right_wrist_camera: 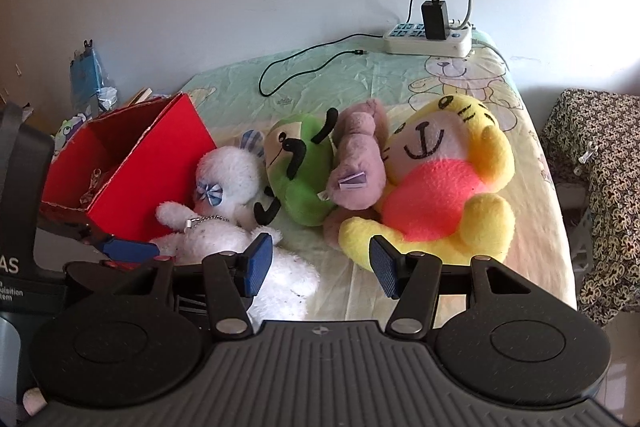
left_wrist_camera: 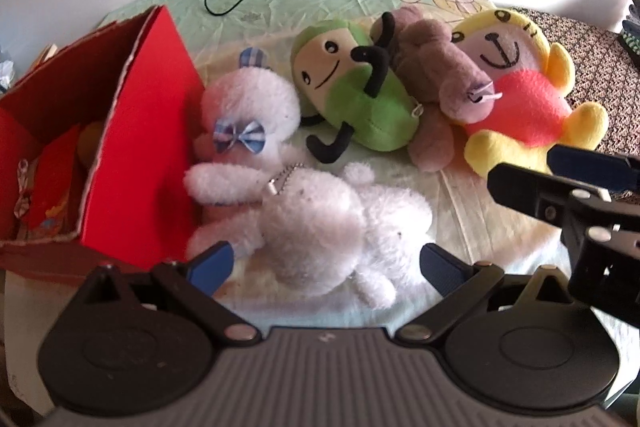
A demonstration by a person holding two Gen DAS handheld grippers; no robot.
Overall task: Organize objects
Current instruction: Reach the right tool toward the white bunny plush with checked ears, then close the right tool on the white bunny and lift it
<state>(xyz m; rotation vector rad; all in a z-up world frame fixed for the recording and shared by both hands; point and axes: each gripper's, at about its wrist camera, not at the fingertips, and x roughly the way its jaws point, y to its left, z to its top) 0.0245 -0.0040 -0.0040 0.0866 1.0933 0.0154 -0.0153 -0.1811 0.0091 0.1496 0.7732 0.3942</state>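
Note:
A white plush bear with a blue bow lies on the bed sheet against a red cardboard box. My left gripper stands wide open, its blue pads on either side of the bear's body and not visibly pressing it. A green plush, a mauve plush and a yellow plush with a pink belly lie in a row behind. My right gripper is open and holds nothing, hovering over the sheet between the white bear and the yellow plush.
The red box is open and holds red and yellow items. A power strip with a black charger and a looped cable lies at the bed's far edge. A patterned cloth-covered piece stands right of the bed. Clutter sits behind the box.

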